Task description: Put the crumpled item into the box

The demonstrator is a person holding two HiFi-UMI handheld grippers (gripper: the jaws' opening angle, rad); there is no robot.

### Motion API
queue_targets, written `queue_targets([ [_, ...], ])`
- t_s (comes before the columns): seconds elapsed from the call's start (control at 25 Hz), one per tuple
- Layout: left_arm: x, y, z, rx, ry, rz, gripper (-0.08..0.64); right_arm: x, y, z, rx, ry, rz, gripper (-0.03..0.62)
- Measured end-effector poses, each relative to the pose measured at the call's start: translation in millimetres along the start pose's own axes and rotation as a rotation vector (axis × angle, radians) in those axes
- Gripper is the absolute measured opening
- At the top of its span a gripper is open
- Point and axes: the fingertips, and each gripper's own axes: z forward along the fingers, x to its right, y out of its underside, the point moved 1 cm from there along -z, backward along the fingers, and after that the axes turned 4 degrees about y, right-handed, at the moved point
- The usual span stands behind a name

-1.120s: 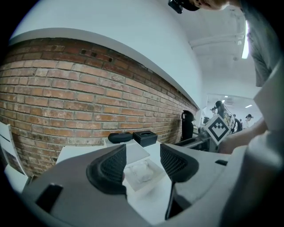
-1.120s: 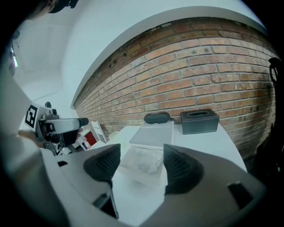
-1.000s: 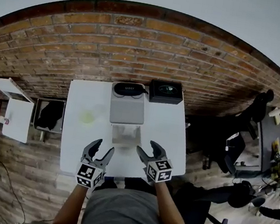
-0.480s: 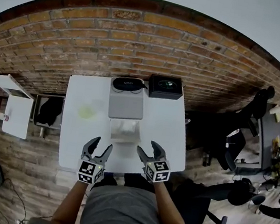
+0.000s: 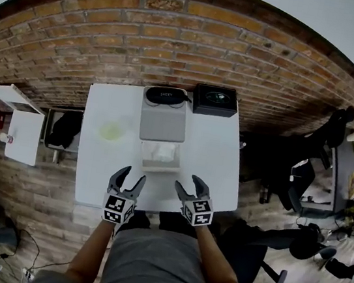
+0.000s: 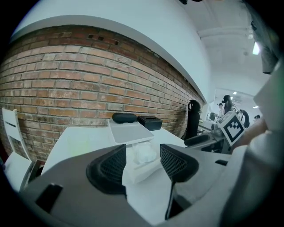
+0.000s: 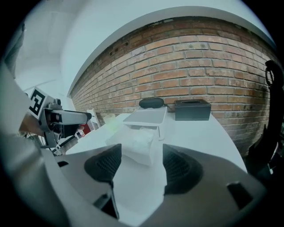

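The crumpled white paper (image 5: 160, 149) is seen inside the open white box (image 5: 160, 167), at the middle of the white worktop (image 5: 217, 157). The left gripper (image 5: 131, 175) and the right gripper (image 5: 189, 184) are held released and empty, near the front edge, apart from the box.

I see the box (image 5: 160, 166) mid-table (image 5: 93, 171), with the crumpled item (image 5: 161, 150) in it. Just behind the box lies a tray (image 5: 163, 122). Behind the tray, by the wall (image 5: 178, 45), sits a case (image 5: 166, 95), and a second box (image 5: 215, 100) is to its right. A cup (image 5: 112, 131) stands left of the tray. My left gripper (image 5: 131, 177) and right gripper (image 5: 189, 184) are at the near edge, on either side of the box and apart from it.
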Motion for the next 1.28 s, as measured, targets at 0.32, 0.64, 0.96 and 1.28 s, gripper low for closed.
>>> queue_targets([
  [0.32, -11, 35, 16, -0.051, -0.037, -0.016, 0.227, 4, 19, 23, -0.037, 0.0, -0.037, 0.35],
  [0.64, -24, 72, 28, -0.116, -0.058, -0.065, 0.225, 11, 34, 43, -0.089, -0.012, -0.041, 0.302],
  [0.96, -33, 88, 43, -0.168, -0.073, -0.06, 0.227, 15, 46, 57, -0.133, -0.028, -0.039, 0.31],
  [1.28, -35, 88, 48, -0.175, -0.059, -0.068, 0.227, 20, 52, 70, -0.143, -0.025, -0.033, 0.304],
])
